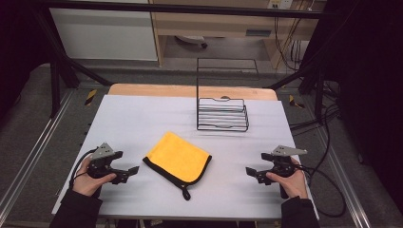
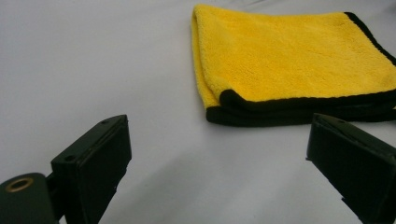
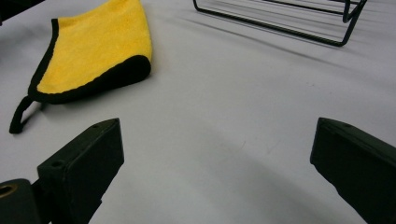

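Observation:
A folded yellow cloth [image 1: 178,157] with black edging and a black hanging loop lies flat in the middle of the white table [image 1: 142,114]. My left gripper [image 1: 133,171] rests low at the table's left, open and pointing at the cloth's near edge [image 2: 289,56], with bare table between its jaws [image 2: 219,172]. At the table's right my right gripper [image 1: 248,170] is open too, aimed toward the cloth [image 3: 98,51], with nothing between its jaws [image 3: 217,172]. Neither gripper touches the cloth.
A black wire rack [image 1: 222,114] stands at the back right of the table, its base rails [image 3: 280,23] ahead of my right gripper. Cables trail off the table's right side. Dark frame posts flank the table.

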The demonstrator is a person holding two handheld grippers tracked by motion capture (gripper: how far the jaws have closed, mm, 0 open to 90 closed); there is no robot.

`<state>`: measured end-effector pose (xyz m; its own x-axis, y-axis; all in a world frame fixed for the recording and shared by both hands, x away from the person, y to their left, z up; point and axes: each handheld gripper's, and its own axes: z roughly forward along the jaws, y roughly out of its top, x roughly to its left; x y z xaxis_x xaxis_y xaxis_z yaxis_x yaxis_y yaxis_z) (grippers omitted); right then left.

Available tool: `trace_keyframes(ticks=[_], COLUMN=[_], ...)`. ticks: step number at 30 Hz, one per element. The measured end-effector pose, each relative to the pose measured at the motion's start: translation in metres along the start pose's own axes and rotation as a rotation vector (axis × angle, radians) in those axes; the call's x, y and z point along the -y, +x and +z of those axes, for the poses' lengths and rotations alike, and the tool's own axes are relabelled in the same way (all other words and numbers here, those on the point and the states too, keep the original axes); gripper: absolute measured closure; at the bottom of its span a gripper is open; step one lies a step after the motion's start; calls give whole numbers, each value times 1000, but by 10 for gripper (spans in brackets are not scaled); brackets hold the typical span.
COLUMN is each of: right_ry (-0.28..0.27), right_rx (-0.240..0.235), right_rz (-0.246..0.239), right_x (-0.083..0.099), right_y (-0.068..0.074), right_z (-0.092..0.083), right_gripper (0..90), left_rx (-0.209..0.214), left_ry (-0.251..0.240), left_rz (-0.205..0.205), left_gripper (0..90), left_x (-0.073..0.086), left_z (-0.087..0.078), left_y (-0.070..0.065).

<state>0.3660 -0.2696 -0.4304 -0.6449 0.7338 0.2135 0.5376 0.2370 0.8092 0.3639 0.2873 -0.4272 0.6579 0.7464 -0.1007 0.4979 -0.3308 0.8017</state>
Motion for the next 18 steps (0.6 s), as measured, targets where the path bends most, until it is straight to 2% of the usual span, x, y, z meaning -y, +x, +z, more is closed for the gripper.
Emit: trace_keyframes(ticks=[8, 13, 18], right_ry=[6, 19, 22], right_rx=[-4, -2, -2], right_rz=[0, -7, -16], right_x=[1, 0, -1], right_y=[2, 5, 7], right_z=[2, 4, 6], right_gripper=[31, 32, 32], left_rx=[-7, -15, -22], left_ry=[1, 1, 16], left_rz=[-4, -22, -22], left_gripper=[81, 103, 124], left_x=[-3, -6, -11], left_z=[1, 4, 8], left_y=[-3, -6, -8])
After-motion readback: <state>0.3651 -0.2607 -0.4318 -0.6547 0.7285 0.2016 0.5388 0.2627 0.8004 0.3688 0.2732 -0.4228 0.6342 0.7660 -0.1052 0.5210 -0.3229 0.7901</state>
